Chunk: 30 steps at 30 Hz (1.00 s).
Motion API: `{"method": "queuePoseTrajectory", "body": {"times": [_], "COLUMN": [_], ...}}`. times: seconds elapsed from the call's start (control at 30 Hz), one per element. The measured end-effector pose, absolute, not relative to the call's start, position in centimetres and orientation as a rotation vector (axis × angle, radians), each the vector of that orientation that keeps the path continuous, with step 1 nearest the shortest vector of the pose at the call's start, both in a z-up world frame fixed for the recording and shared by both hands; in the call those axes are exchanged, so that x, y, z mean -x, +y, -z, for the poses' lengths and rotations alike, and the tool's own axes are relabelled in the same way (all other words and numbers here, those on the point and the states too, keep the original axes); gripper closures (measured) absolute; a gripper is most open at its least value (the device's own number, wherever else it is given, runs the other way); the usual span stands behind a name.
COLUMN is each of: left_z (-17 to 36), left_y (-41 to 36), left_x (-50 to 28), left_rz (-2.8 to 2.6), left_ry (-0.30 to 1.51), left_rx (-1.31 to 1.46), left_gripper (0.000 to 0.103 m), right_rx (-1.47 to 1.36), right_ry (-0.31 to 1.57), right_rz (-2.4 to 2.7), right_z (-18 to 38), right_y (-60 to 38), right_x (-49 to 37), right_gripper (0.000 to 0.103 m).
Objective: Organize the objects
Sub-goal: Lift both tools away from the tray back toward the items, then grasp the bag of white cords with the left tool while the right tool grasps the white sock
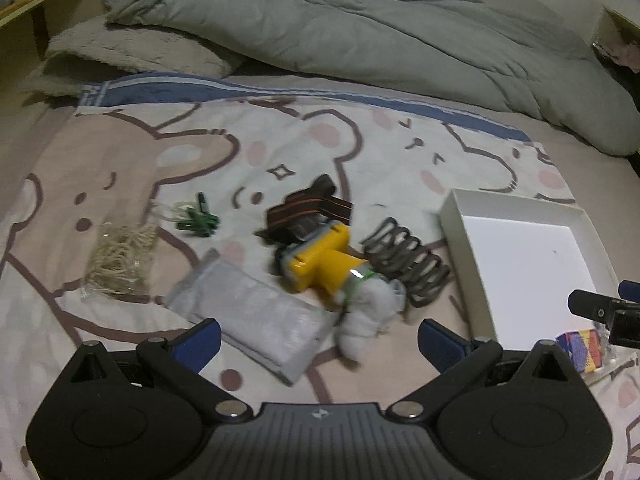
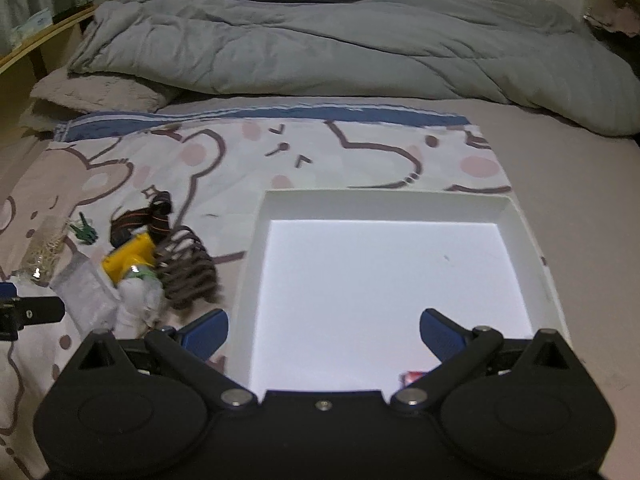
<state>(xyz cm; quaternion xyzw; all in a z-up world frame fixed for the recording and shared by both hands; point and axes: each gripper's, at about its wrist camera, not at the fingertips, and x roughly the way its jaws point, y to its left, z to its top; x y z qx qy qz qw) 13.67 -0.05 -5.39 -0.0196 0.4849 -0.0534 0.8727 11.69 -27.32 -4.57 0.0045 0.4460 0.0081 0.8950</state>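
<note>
A white open box (image 2: pixel 384 196) lies on the bed, holding only a small colourful packet (image 2: pixel 414 376) at its near edge. My right gripper (image 2: pixel 324 332) hangs open over the box's near side with nothing between its fingers. Left of the box lies a pile: a yellow plastic tool (image 1: pixel 320 260), a dark striped strap (image 1: pixel 308 212), a grey coiled clip (image 1: pixel 408 268), a white fluffy bundle (image 1: pixel 368 312) and a clear packet (image 1: pixel 252 312). My left gripper (image 1: pixel 320 340) is open just before the pile, holding nothing.
Farther left are green clips (image 1: pixel 200 220) and a bag of rubber bands (image 1: pixel 120 260). All rest on a bear-print sheet (image 1: pixel 280 140). A bunched grey duvet (image 1: pixel 360 32) and a pillow (image 1: pixel 132 52) fill the back. A wooden bed frame (image 1: pixel 24 20) runs along the far left.
</note>
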Motion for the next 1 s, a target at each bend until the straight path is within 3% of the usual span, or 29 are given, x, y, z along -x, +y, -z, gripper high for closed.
{"method": "queuePoseTrajectory", "body": {"times": [0.47,1.0], "left_z": [5.7,10.3], "left_y": [8.2,17.2], "left_x": [-14.3,-16.9], "left_rz": [-0.061,-0.22], "left_ry": [0.991,0.937], "left_rx": [0.103,0.146], "left_gripper": [0.0,0.0], "right_rx": [-0.062,-0.248], "right_ry": [0.879,0.912], "right_rz": [-0.049,-0.106], "right_z": [4.5,7.7], "right_y": [-21.5,-18.0], "right_x": [-14.0,-15.9], "right_gripper": [0.0,0.0]}}
